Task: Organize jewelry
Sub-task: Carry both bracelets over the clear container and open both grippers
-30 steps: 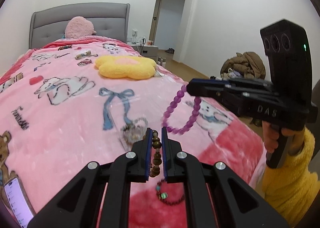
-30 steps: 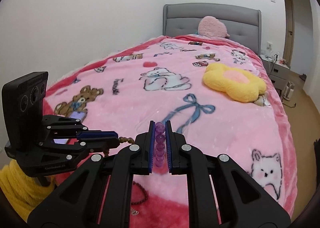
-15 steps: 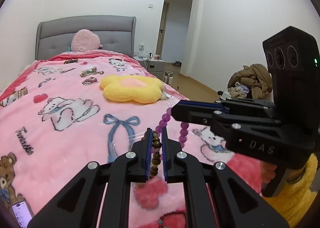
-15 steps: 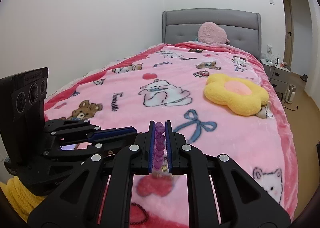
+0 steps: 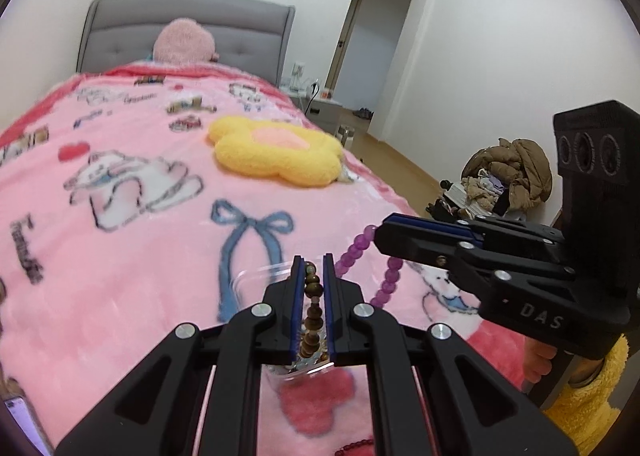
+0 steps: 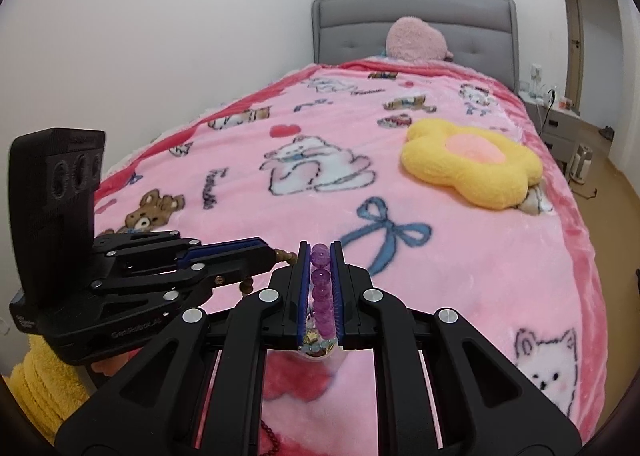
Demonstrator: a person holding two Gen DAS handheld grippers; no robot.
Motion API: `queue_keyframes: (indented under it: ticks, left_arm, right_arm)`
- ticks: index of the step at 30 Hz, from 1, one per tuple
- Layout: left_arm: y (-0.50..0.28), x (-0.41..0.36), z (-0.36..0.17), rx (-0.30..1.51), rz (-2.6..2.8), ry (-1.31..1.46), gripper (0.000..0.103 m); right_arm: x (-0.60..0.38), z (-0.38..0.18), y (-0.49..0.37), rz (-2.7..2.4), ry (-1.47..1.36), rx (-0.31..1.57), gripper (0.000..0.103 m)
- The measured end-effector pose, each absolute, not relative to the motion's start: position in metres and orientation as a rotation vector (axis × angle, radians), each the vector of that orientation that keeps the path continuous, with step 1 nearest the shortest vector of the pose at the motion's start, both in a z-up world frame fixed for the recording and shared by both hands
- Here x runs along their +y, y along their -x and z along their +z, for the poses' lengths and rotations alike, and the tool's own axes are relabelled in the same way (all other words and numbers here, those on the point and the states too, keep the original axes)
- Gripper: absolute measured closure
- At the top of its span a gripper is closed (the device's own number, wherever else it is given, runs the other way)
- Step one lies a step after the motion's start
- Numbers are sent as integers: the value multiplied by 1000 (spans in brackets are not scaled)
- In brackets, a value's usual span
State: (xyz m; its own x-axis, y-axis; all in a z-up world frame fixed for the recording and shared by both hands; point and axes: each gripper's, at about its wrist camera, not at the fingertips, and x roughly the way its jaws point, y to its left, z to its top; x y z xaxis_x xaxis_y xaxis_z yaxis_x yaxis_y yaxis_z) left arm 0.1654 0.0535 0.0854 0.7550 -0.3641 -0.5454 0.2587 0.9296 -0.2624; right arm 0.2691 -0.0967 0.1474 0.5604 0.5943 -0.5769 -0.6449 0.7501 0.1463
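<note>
Two strands aloft over the pink blanket (image 5: 132, 252): brown beads (image 5: 312, 308) pinched tight in the left gripper (image 5: 311, 268), purple beads (image 6: 321, 284) in the right gripper (image 6: 320, 256). Close together above the clear box (image 5: 256, 282); likely to tangle or miss it if dropped carelessly.

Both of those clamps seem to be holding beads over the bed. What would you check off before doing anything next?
1. Left hand-held gripper shut on the brown bead bracelet: ok.
2. Right hand-held gripper shut on the purple bead bracelet: ok.
3. Strands not tangled together: cannot tell.
4. Clear container below the left hand-held gripper: ok.
5. Container has room: cannot tell.
6. Dark red bead strand on the blanket, not yet sorted: not ok.
</note>
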Motion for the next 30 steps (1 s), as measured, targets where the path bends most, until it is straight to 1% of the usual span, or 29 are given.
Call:
queue_keyframes:
  ticks: [13,25,27,30]
  left_arm:
    - [-178,59,49,730,-342,193,94]
    - [-180,58,39,752,-335,196,94]
    - [-180,59,39,751,-349,208,91]
    - [-179,60,41,737,-368,223,79]
  right_arm:
    - [-83,105,-276,736,130,742,93]
    - [-76,94,-268,735,193,757,93]
    - [-77,94,-268,737,193,757,93]
    - [-77,95,-266,737,190,747,92]
